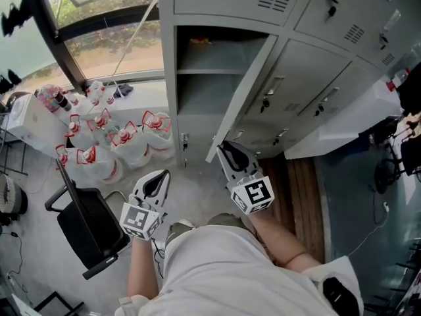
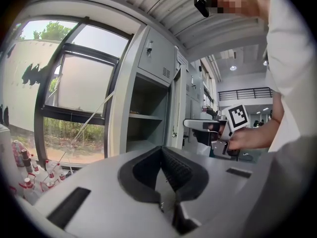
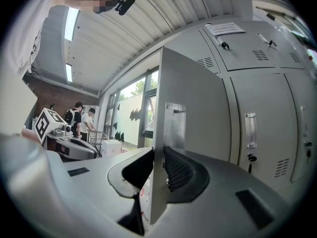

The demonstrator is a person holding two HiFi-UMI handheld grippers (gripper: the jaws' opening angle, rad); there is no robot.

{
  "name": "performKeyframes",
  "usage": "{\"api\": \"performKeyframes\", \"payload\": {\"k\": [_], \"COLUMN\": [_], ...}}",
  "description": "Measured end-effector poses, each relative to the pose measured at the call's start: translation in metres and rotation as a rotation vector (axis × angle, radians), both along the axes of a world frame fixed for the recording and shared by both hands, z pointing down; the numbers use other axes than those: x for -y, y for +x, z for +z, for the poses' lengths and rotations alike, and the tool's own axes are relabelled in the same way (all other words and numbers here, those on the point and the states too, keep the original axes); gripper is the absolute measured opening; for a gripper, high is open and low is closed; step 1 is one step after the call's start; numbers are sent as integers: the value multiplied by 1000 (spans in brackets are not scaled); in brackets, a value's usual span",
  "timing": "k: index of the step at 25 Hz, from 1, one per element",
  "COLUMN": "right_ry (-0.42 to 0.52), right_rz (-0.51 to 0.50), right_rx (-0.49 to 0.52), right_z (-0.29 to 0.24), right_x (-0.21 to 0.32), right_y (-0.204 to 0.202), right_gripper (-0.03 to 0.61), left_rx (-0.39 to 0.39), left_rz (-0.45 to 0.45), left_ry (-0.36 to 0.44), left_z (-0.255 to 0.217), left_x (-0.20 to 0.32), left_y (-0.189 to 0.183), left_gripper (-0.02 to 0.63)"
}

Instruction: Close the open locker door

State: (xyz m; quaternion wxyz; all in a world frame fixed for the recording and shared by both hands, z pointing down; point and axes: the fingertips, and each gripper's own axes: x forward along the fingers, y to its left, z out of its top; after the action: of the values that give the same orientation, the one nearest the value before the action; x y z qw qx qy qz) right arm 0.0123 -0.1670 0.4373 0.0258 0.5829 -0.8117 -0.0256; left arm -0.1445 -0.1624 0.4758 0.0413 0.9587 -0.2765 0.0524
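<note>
Left gripper [image 1: 156,182] empty, right gripper [image 1: 227,151] on the locker door [image 1: 245,96]
Left to right: clear plastic jugs [image 1: 118,147] with red-and-white labels sit bunched on the floor, too tangled for me to count. My left tool's ribbed black jaws are spread in a V with nothing in them. Then the one open door – flat grey sheet metal, swung out from its compartment – has its thin edge pinched between my right tool's jaws. One shelf [image 1: 204,71] inside.
</note>
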Motion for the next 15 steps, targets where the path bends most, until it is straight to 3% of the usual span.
{"api": "performKeyframes", "payload": {"k": [15], "right_ry": [-19], "right_rz": [-55], "right_rx": [12], "right_z": [-1], "right_x": [56], "right_y": [-34], "right_gripper": [74], "left_rx": [-8], "left_rz": [-96], "left_ry": [-2], "left_z": [1], "left_x": [32], "left_y": [-52], "left_gripper": [3]}}
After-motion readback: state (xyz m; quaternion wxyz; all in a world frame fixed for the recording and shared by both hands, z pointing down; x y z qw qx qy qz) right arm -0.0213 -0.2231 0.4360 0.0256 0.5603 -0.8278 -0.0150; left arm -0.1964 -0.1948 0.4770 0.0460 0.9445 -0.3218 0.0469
